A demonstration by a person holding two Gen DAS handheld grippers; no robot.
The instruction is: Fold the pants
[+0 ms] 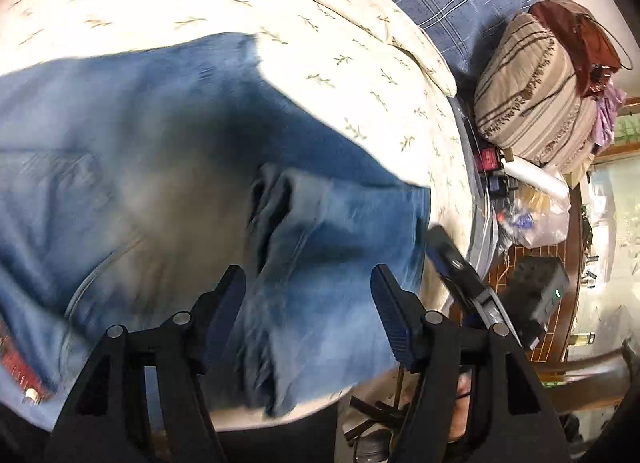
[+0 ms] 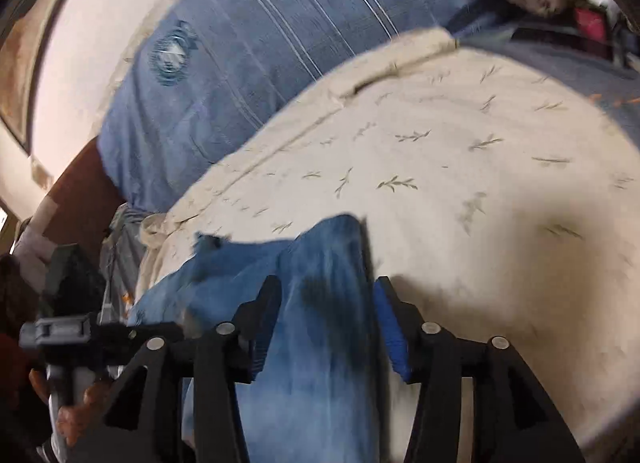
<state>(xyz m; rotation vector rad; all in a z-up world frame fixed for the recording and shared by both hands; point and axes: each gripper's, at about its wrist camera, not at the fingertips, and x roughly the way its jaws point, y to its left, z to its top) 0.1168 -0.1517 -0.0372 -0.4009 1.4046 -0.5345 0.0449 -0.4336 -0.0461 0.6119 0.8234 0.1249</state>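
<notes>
The jeans [image 1: 160,135] are being positioned on the bedspread [image 1: 340,47] (both grippers [image 1: 308,315] [image 2: 328,323] gaping, unclamped); a hem grasp seems needed next.

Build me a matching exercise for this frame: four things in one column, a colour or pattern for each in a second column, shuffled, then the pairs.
Things:
1. jeans
2. bedspread
3. pillow
4. rolled bedding

Descriptions:
A. beige with dark brown stripes
B. faded blue denim
C. cream with small leaf sprigs
D. blue with thin pale lines

Pairs: 1-B, 2-C, 3-D, 4-A
</notes>
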